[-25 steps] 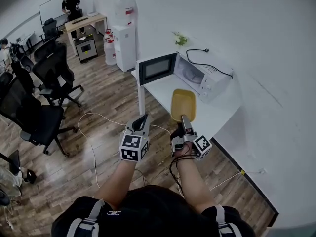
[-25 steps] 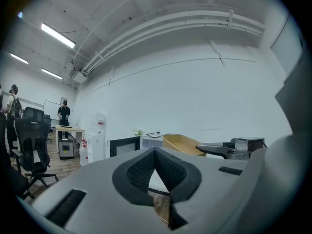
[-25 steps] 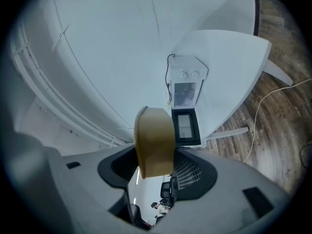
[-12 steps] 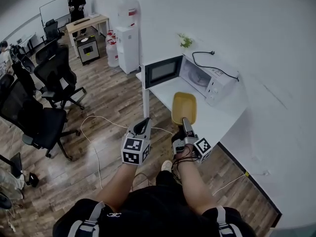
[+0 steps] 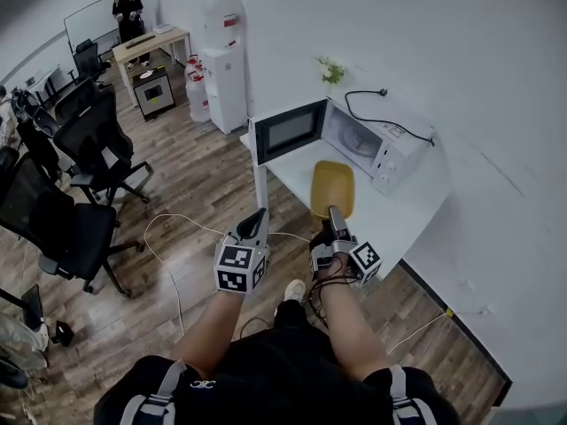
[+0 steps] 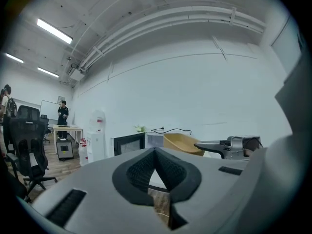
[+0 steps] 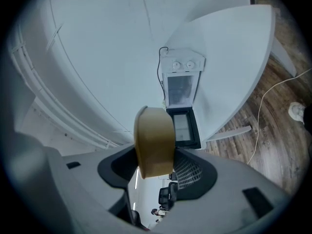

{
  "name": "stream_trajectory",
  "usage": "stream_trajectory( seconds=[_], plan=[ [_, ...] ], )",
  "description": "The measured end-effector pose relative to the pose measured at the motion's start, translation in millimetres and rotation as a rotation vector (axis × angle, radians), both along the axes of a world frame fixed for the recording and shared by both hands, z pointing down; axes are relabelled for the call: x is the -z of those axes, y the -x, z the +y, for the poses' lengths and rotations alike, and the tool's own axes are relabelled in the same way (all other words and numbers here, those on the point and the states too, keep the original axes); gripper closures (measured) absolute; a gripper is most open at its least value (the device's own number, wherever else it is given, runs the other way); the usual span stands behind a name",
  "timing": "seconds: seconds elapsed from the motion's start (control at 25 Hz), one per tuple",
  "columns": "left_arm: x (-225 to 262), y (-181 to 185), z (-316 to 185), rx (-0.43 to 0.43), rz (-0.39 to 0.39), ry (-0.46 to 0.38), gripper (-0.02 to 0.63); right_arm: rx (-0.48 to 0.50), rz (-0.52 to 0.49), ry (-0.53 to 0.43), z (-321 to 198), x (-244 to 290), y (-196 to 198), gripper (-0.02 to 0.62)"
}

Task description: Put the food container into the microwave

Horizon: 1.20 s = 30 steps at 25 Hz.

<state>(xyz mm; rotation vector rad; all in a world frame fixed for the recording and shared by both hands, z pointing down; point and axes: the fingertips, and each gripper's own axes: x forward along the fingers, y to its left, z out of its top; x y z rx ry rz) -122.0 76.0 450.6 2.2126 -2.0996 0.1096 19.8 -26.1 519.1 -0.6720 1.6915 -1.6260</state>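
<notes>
A yellow food container hangs over the white table, held by its near rim in my right gripper. The right gripper view shows the container edge-on between the jaws, which are shut on it. Beyond it on the table stands the white microwave with its dark door swung open to the left; it shows as the microwave in the right gripper view. My left gripper hangs over the floor left of the table, jaws shut and empty. From there the container appears at right.
A black cable lies on top of the microwave. A white cord trails over the wooden floor. Office chairs stand at left, a water dispenser and a desk with a person farther back. A white wall runs along the right.
The view has shifted slightly toward the table; the container in my right gripper has edged a little closer to the open microwave. The left gripper keeps its place.
</notes>
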Motion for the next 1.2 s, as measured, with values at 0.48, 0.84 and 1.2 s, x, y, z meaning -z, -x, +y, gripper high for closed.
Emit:
stream_trajectory(
  seconds=[0.48, 0.84, 1.2],
  plan=[
    [-2.2, 27.3, -143.4, -0.044, -0.005, 0.018, 0.606, -0.041, 0.017, 0.041, -138.8, -14.6, 23.3, 0.370],
    [-19.6, 31.7, -262.5, -0.084, 0.003, 0.075, 0.606, -0.067, 0.059, 0.102, -253.5, -44.1, 27.4, 0.370],
    [-29.5, 43.8, -376.3, -0.127, -0.008, 0.096, 0.606, -0.102, 0.056, 0.157, -349.8, -71.0, 42.8, 0.370]
  ],
)
